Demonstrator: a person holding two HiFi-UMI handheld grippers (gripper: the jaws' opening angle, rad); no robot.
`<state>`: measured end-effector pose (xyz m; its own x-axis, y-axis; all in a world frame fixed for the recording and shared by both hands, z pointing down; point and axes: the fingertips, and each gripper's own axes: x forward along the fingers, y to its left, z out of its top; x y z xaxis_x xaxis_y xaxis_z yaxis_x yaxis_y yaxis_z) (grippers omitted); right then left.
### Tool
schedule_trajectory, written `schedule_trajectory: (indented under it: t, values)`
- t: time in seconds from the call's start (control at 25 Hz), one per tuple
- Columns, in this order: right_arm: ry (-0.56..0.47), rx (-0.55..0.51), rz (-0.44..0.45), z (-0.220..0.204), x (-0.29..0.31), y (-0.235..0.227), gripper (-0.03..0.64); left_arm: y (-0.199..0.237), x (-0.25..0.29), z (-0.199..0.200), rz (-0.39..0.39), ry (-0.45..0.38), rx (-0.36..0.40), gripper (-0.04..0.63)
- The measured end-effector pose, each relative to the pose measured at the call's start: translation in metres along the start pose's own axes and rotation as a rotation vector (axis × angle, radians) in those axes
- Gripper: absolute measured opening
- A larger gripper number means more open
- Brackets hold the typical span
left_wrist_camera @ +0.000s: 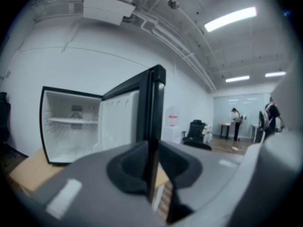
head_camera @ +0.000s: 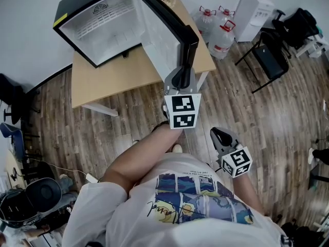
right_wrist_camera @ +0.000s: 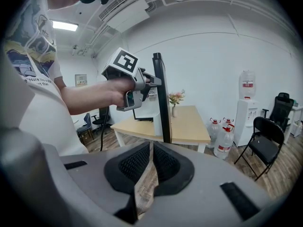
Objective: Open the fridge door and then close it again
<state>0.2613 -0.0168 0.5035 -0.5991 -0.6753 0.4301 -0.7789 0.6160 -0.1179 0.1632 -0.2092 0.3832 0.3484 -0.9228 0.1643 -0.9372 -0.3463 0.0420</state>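
A small black fridge [head_camera: 103,24] stands on a wooden table [head_camera: 118,81], its white inside bare. Its door [head_camera: 164,35] stands wide open, swung toward me. My left gripper [head_camera: 181,77] is shut on the door's free edge; in the left gripper view that dark edge [left_wrist_camera: 154,108] runs straight between the jaws of the left gripper [left_wrist_camera: 152,167]. My right gripper [head_camera: 220,134] hangs lower by my body, apart from the fridge, shut with nothing in it. The right gripper view looks over the right gripper [right_wrist_camera: 150,148] at the left gripper [right_wrist_camera: 137,86] on the door [right_wrist_camera: 161,98].
Several water bottles [head_camera: 218,32] and a white dispenser [head_camera: 253,9] stand on the floor right of the table. A black folding chair [head_camera: 270,60] is further right. A flower vase [right_wrist_camera: 176,100] sits on the table behind the door. A person [left_wrist_camera: 235,122] stands far off.
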Motion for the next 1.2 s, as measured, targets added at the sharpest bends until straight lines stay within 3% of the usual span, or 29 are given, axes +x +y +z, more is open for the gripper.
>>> schedule_trajectory:
  t: [1.2]
  values:
    - [0.004, -0.019, 0.050, 0.001, 0.006, 0.005, 0.029, 0.017, -0.024, -0.002, 0.028, -0.003, 0.000, 0.071]
